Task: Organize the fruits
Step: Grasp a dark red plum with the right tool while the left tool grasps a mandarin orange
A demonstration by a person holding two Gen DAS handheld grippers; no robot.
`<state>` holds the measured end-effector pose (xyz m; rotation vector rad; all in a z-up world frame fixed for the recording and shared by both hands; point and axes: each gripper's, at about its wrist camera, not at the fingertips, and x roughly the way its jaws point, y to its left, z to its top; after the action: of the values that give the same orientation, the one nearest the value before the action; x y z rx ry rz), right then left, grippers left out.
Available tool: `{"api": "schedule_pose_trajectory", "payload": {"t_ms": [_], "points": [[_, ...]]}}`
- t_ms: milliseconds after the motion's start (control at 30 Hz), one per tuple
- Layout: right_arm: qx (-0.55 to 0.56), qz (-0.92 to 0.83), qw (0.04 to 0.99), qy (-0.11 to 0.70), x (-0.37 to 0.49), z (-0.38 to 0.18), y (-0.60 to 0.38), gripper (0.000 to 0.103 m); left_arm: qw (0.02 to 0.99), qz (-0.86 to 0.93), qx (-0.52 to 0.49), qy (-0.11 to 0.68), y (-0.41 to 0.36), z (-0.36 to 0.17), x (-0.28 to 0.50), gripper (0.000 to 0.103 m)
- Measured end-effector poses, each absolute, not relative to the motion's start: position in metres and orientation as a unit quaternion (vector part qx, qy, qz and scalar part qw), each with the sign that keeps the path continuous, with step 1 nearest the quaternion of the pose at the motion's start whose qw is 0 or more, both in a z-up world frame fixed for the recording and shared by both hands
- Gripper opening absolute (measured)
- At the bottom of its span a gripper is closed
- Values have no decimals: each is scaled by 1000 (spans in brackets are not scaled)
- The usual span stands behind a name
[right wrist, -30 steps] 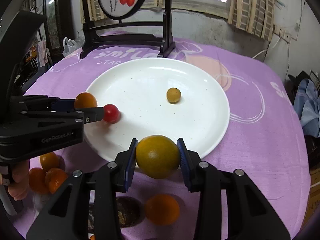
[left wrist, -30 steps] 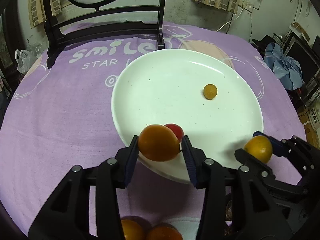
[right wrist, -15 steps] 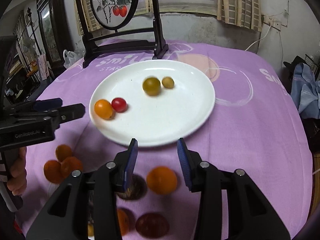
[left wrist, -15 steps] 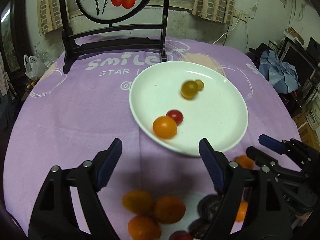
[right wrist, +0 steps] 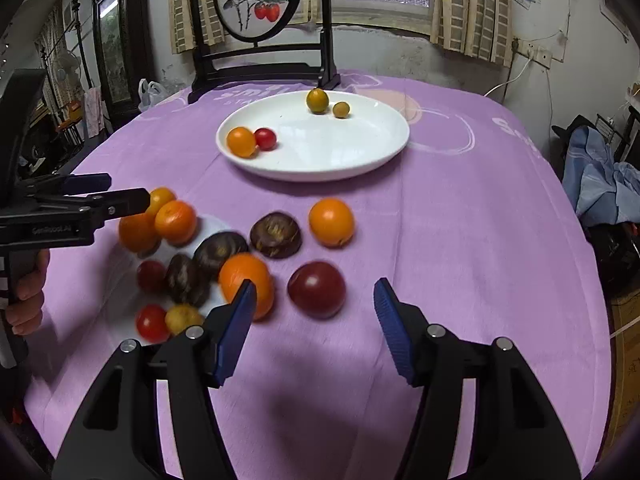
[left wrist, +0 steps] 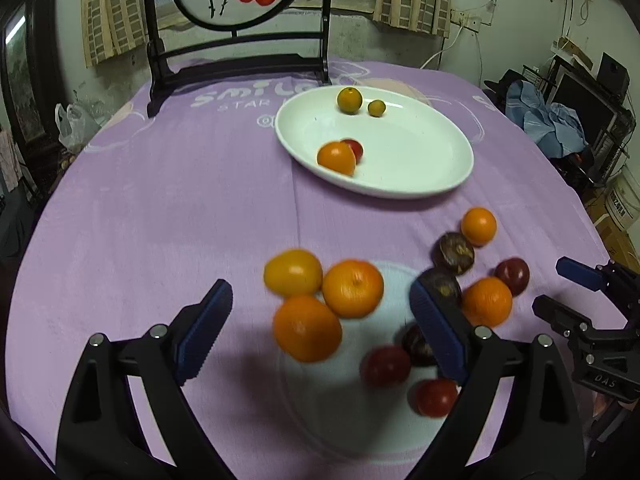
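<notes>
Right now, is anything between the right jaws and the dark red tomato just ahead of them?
Nothing visible. The right gripper is empty, jaws opening, and the dark red tomato lies on bare cloth straight ahead. An orange sits close beside the tomato, behind one jaw's tip.

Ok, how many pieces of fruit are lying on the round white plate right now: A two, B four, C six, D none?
B: the round white plate holds an orange fruit touching a small red tomato, plus a greenish-yellow round fruit and a smaller yellow one near its far rim.
</notes>
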<state>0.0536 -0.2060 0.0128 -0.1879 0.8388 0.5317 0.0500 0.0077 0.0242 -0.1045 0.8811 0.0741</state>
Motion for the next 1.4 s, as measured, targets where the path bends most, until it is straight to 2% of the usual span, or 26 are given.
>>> {"api": "schedule_pose_trajectory", "payload": {"t_ms": [367,833,900,967,1400], "points": [[-97,260,864,421,26,-7,-201,61,895,14,-65,442,-1,-2,31,92],[-87,217,862,451,86,-22,-194,61,902,-6,-51,428,0,-4,30,93],[-82,220,863,447,92,-22,-191,56,902,-5,-51,428,0,-4,29,93],[-72,239,863,440,95,-21,-192,40,900,-5,-54,432,2,-6,31,93],[-41,258,876,406,75,-5,-212,39,894,11,-55,445,14,-11,35,93]]}}
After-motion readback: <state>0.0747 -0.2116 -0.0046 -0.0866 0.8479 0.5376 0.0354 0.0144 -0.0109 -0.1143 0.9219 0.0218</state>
